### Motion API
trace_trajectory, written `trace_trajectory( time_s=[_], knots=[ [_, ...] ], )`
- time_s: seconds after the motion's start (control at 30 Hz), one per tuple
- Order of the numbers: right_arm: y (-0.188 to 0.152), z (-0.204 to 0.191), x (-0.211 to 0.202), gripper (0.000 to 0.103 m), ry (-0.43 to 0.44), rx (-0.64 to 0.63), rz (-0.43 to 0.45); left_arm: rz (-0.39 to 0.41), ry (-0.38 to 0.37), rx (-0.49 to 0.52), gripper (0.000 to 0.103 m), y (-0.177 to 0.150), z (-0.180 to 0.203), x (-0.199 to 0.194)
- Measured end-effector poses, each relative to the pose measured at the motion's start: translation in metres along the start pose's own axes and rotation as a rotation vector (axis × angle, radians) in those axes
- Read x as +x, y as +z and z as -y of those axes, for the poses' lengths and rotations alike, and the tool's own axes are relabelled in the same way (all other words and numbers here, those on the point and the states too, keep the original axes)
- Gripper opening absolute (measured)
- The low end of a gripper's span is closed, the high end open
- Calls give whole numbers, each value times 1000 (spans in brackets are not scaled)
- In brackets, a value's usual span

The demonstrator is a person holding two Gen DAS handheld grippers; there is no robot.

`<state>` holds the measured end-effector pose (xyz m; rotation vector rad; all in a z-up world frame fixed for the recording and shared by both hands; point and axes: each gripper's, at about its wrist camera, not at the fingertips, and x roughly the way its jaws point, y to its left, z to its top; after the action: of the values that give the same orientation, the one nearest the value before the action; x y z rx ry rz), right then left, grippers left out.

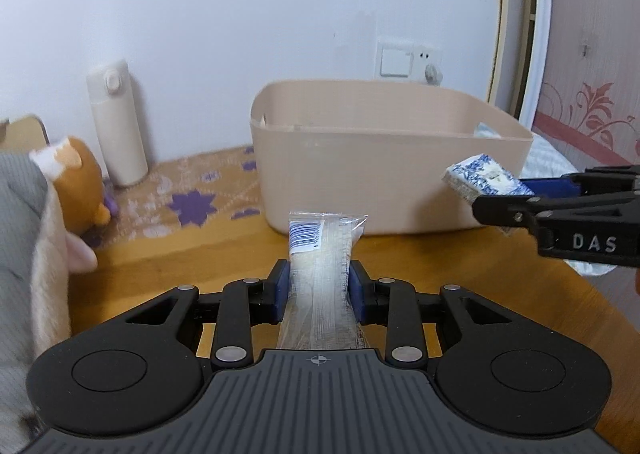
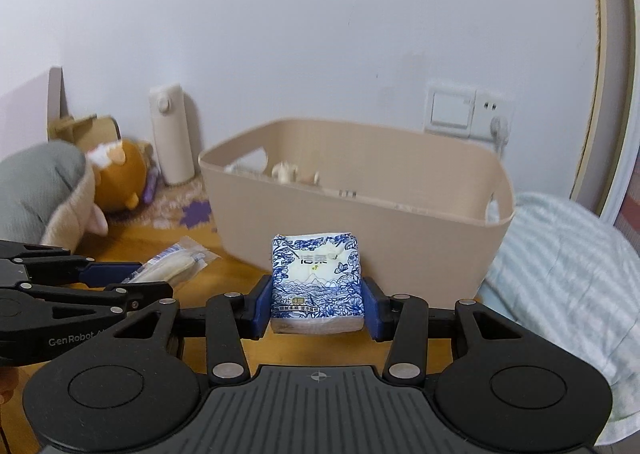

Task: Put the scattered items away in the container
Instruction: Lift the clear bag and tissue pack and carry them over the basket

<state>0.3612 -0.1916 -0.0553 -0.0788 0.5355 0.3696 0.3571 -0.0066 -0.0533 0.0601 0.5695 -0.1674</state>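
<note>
Beige plastic makes up the bin, which stands on the wooden bench against the white wall, with small bits inside; the left tool clamps a clear sachet between its blue pads, held above the bench just before the bin; the right tool grips a blue-and-white tissue pack, also near the bin's front wall; a cream flask and an orange plush sit to the left.
</note>
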Motion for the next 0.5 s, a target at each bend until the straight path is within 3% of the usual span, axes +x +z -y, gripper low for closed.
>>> trace_trajectory(
  time_s=[0.5],
  knots=[
    [42, 24, -23, 43, -13, 39, 115, 103, -9, 11, 31, 57, 11, -19]
  ],
)
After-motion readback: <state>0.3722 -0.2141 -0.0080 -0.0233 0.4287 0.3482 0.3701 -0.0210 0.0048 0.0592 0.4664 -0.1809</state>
